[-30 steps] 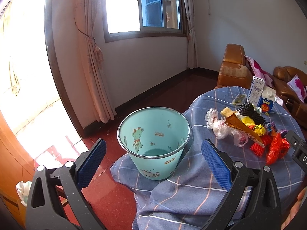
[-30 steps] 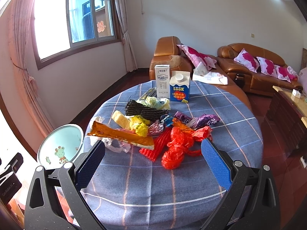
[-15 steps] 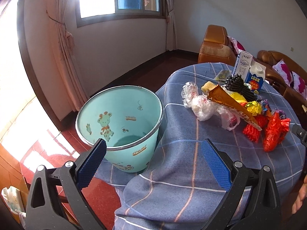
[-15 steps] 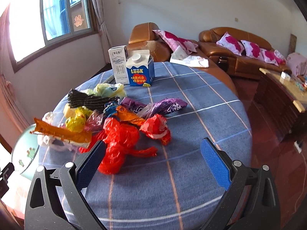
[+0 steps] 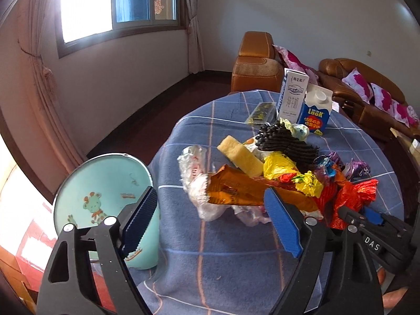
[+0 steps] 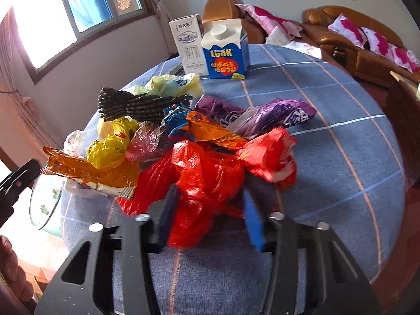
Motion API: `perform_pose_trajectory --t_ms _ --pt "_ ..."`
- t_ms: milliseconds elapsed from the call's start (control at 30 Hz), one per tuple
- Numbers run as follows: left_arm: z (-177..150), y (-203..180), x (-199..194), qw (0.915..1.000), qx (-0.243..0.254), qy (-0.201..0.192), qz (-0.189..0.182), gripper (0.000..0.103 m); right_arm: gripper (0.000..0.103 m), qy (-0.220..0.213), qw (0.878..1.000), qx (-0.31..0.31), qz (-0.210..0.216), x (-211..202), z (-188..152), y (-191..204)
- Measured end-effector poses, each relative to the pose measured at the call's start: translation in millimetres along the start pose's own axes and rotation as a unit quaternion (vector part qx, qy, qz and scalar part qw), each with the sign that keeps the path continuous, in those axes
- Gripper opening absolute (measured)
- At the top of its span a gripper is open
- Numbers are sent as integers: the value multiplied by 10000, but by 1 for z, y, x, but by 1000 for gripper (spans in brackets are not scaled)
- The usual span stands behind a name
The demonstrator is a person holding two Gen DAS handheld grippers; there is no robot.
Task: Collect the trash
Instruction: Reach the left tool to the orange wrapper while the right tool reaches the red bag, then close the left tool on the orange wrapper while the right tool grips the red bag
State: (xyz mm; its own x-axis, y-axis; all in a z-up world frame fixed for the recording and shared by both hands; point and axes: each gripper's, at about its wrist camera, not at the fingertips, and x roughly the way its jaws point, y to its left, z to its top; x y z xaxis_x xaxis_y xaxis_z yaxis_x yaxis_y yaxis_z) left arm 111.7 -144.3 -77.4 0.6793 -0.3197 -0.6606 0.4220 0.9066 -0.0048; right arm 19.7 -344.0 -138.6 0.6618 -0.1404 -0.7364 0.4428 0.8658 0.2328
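A heap of trash lies on the blue checked tablecloth (image 5: 210,262): an orange wrapper (image 5: 236,191), a clear plastic bag (image 5: 199,186), a yellow sponge (image 5: 241,155), a black net bundle (image 5: 286,141) and a red plastic bag (image 6: 207,173). My left gripper (image 5: 211,221) hovers just before the clear bag and the wrapper's end, its jaws closing, and neither pad touches anything. My right gripper (image 6: 210,218) straddles the near lobe of the red bag with its jaws closing. Its left pad (image 6: 169,215) brushes the bag and a thin gap shows at the other pad. A teal bin (image 5: 105,191) stands at the table's left edge.
A white carton (image 5: 292,97) and a blue LOOK carton (image 5: 316,110) stand upright behind the heap. Purple wrappers (image 6: 275,115) lie on its right side. Brown sofas (image 5: 257,63) with pink cushions sit beyond the table. Bare cloth (image 6: 341,144) stretches to the right.
Both grippers have come in low toward the heap. The left view has swung from the bin to the wrappers. The right jaws have narrowed sharply around the red bag, the left jaws slightly.
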Motion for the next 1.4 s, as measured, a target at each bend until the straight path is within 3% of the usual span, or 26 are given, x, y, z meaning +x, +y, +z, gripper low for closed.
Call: perform_pose_trajectory --t_ms 100,167,333,433,533,633,700,733,900,1167,1333,1400 --pt "3 -8 17 9995 -65 210 -207 65 27 -61 9999 -121 75 -3 2 2" --pt "4 -12 25 9987 -98 306 -400 48 25 -185 9996 -173 132 -11 5 2" --pt "8 -17 40 9971 -152 385 -635 39 25 -615 9974 -380 -21 -28 12 5" --pt "9 -18 46 9952 -260 414 -850 18 25 -573 9975 -410 -95 -23 9 5" --pt "10 -19 44 9952 -269 369 -862 13 25 -507 9981 -327 -111 -19 7 0" --pt "12 -18 37 9959 -298 355 -782 15 25 -568 9981 -220 -133 -25 8 -6" --pt "12 -16 29 9963 -303 357 -723 42 25 -621 9976 -216 -201 -29 9 -8" --pt "11 -16 23 9972 -308 307 -615 61 25 -640 9974 -232 -251 -30 10 -10" --pt "3 -29 1 9994 -129 178 -259 61 25 -680 9958 -427 -440 -40 5 -17" --pt "-11 -67 36 9927 -545 886 -615 60 25 -731 9940 -473 -662 -56 -6 -40" --pt "-17 -82 65 9860 -831 1263 -704 53 25 -737 9948 -279 -642 -60 -6 -54" --pt "-17 -86 70 9871 -776 1247 -631 44 25 -718 9950 -262 -638 -60 -7 -55"
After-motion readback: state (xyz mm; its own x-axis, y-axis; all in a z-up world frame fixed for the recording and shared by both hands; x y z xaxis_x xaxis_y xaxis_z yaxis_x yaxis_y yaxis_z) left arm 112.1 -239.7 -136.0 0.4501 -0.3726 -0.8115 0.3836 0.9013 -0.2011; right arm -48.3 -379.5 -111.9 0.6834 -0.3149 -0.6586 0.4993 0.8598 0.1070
